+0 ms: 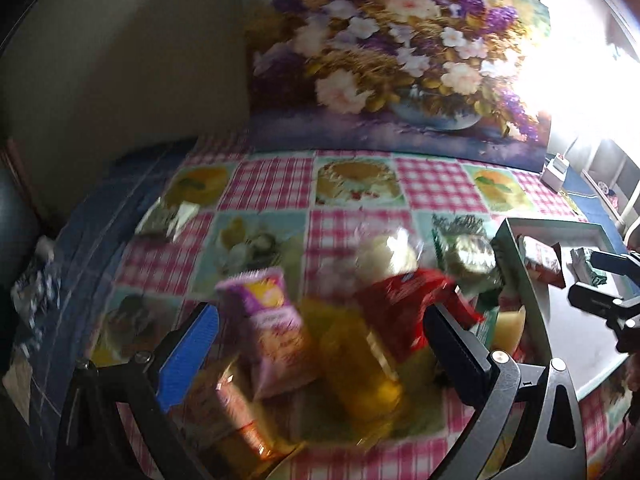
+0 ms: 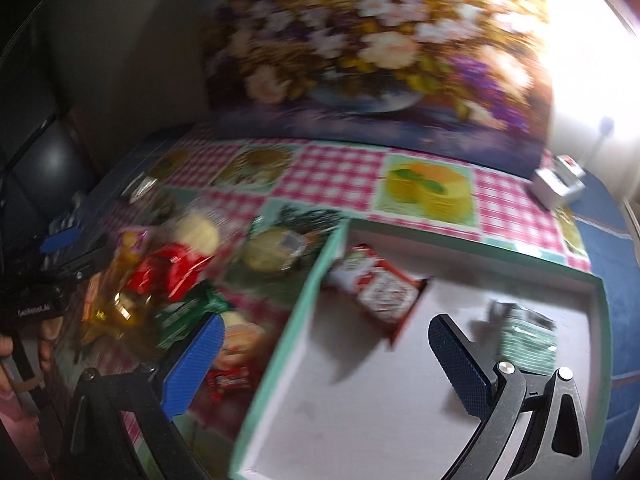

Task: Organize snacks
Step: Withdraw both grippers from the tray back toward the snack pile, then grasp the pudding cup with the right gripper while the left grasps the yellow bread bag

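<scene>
- Sorting looks partly done: most snacks lie heaped on the checked tablecloth (image 1: 352,216), just left of the box (image 2: 280,344).
- The left gripper (image 1: 320,340) has its jaws apart and empty over the heap, around a pink packet (image 1: 268,320); blur hides any contact.
- The right gripper (image 2: 324,364) has its jaws apart and empty, straddling the box wall.
- The box holds a red-and-white packet (image 2: 380,292) and a green one (image 2: 524,336).
- Next, probably: close on one packet and carry it across.

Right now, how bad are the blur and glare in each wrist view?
Left wrist view: snack pile smeared by motion, painting fairly sharp, window glare blows out the upper right. Right wrist view: blurred throughout, same glare, box contents still recognisable.
</scene>
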`<action>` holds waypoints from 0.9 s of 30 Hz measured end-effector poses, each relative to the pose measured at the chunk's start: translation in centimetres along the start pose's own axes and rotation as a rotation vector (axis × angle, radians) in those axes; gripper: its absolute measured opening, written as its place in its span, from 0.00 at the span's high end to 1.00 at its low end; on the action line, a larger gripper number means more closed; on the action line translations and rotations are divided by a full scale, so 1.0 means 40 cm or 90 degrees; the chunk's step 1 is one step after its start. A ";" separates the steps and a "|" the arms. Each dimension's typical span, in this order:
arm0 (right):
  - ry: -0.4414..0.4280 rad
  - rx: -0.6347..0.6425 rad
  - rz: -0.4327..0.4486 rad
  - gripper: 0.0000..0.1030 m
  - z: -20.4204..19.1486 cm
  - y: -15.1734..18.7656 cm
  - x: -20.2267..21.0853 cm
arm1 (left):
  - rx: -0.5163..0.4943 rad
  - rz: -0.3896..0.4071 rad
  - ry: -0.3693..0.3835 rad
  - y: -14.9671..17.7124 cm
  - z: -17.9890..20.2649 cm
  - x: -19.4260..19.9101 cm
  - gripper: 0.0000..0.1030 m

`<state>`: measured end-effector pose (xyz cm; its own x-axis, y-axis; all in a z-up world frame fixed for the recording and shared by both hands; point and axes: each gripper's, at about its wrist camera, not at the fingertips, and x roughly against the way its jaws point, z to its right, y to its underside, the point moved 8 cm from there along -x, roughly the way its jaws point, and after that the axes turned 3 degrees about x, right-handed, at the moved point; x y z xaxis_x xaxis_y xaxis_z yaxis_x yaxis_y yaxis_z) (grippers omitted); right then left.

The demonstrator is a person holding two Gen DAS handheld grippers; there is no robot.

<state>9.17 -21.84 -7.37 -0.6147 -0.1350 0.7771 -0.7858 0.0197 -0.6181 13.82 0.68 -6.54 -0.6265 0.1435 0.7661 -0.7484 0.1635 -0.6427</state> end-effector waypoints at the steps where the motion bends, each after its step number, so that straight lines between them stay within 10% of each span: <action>1: -0.004 0.010 -0.006 0.00 -0.018 0.001 -0.006 | 0.003 -0.007 0.002 0.010 -0.008 0.000 0.01; 27: -0.075 0.124 -0.065 0.02 -0.203 0.042 -0.109 | 0.009 -0.107 0.093 0.105 0.053 -0.054 0.10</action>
<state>9.98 -13.18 -10.81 -0.5113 -0.2416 0.8248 -0.8087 -0.1898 -0.5568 11.58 -1.00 -10.88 -0.4560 0.2555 0.8525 -0.8431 0.1829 -0.5058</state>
